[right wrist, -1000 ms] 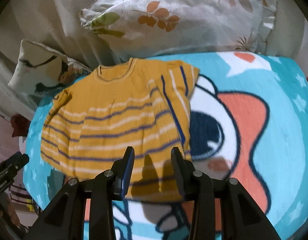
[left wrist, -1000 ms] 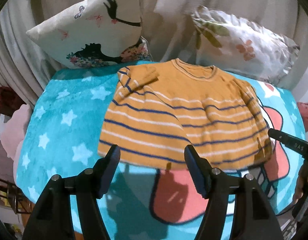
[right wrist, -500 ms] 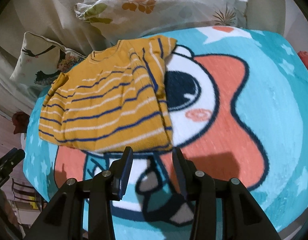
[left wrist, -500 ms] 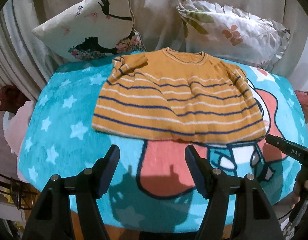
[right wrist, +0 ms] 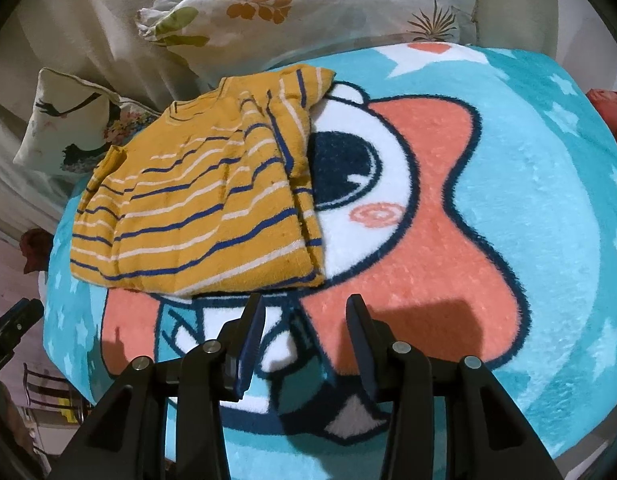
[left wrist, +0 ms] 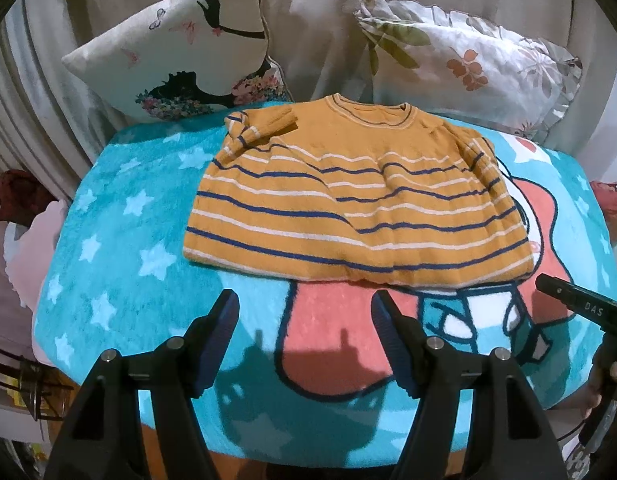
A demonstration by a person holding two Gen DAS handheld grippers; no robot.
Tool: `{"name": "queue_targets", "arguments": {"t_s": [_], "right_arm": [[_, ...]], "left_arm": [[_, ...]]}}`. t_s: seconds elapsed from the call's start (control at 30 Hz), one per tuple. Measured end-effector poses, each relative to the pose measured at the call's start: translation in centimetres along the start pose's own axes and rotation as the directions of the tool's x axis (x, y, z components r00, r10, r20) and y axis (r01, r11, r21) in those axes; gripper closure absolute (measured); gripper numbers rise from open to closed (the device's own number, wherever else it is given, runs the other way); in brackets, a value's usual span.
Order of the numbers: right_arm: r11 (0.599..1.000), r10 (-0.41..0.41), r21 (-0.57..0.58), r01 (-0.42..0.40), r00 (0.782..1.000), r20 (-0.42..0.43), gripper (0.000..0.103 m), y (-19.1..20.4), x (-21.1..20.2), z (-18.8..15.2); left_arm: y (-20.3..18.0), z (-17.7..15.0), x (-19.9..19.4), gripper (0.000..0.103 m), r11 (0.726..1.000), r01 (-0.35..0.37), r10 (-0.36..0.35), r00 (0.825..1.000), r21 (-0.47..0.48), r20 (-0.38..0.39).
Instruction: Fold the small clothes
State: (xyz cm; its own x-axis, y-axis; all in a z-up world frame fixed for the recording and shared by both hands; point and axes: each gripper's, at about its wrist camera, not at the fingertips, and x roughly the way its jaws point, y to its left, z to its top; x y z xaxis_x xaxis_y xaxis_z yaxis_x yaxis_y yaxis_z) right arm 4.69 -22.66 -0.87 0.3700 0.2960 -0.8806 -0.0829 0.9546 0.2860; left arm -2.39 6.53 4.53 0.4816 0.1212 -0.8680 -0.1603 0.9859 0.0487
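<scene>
- Sweater (left wrist: 356, 204), mustard striped, lies flat on blanket (left wrist: 120, 240), both sleeves tucked in, hem toward the grippers.
- Left gripper (left wrist: 304, 320) and right gripper (right wrist: 304, 320): jaws apart, empty, just short of the hem.
- Next, likely: pinch both hem corners together, fold toward collar, keep edges aligned.

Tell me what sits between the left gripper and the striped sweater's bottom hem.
Nothing visible does. Only bare blanket lies between the open left gripper and the sweater hem. The right gripper is off to the right side, also open.
</scene>
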Motion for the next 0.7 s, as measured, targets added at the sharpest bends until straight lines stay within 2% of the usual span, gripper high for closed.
{"name": "queue_targets", "arguments": {"t_s": [0.4,0.7], "right_arm": [[0.998,-0.055,0.000,0.055,0.998,0.025,0.057,4.5,0.7,1.2],[0.995,-0.097,-0.001,0.097,0.995,0.021,0.057,9.0,2.1,2.0]], "left_arm": [[5.0,2.3,4.8,0.035,0.999,0.030,-0.031,0.998,-0.018,-0.059],[10.2,2.8,8.9,0.035,0.996,0.047,-0.057,0.991,-0.080,-0.120]]}}
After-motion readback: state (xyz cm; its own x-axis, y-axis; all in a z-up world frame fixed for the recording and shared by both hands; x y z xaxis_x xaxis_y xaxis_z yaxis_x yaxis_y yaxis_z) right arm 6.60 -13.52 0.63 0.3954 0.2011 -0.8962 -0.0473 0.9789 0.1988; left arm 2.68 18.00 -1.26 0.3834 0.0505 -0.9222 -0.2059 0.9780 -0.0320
